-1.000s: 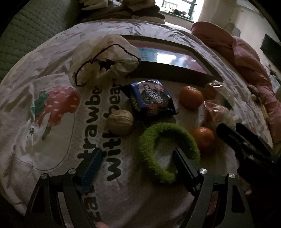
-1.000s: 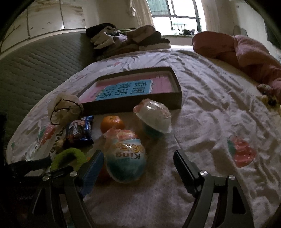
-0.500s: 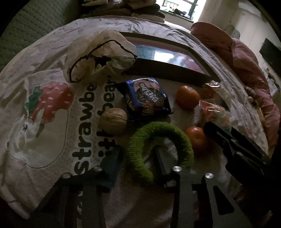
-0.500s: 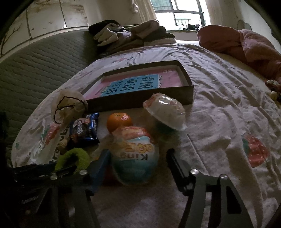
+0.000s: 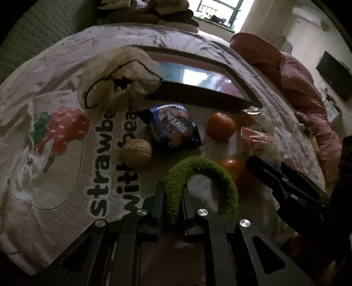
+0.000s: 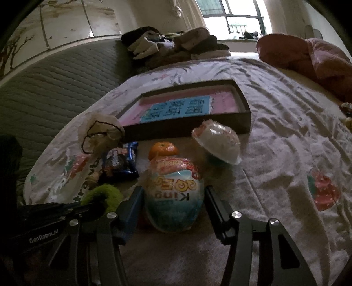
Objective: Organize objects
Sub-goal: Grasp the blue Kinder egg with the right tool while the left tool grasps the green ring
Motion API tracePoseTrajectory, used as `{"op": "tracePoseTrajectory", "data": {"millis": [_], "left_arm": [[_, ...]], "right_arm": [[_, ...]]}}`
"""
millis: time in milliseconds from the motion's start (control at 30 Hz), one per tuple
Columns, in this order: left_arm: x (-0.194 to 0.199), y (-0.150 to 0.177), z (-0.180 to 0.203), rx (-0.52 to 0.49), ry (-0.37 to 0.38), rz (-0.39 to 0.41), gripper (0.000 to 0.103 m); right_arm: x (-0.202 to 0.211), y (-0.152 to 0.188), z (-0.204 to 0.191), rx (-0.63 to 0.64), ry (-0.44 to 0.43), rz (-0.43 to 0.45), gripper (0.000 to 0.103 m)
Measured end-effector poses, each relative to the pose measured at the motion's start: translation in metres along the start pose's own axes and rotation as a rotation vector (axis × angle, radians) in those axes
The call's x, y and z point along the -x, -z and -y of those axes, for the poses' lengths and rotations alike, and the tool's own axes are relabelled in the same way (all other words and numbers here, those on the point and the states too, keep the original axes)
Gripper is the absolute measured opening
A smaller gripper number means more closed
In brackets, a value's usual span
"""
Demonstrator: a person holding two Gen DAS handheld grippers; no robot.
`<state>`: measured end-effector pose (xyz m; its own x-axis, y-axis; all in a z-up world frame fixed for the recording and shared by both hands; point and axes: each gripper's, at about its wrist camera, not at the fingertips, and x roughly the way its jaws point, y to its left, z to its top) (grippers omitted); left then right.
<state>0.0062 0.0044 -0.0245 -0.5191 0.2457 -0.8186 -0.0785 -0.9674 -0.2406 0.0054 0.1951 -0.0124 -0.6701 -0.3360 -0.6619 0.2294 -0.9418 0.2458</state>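
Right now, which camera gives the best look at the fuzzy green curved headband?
The left wrist view: the fuzzy green curved headband arches across mid-frame, one end pinched in the left gripper. The right wrist view catches only a green tuft at the lower left.

Printed bedsheet (image 5: 44, 92) with strawberry motif (image 5: 62, 129) and lettering, spread over bed. Quilted grey-green headboard (image 6: 55, 88) along one side. Heap of folded clothes (image 6: 173, 44) at far end, below window (image 6: 235, 15). Pink duvet (image 6: 312, 52) bunched at opposite edge. Dark wall-mounted screen (image 5: 334, 74) beyond.
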Motion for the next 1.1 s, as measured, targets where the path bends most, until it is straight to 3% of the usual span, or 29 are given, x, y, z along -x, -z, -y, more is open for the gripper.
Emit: {"op": "tracePoseTrajectory", "data": {"millis": [1100], "left_arm": [[0.026,-0.036,0.014,-0.037,-0.094,0.200,0.012]], "right_arm": [[0.024,-0.024,-0.011,0.085,0.085,0.161,0.056]]}}
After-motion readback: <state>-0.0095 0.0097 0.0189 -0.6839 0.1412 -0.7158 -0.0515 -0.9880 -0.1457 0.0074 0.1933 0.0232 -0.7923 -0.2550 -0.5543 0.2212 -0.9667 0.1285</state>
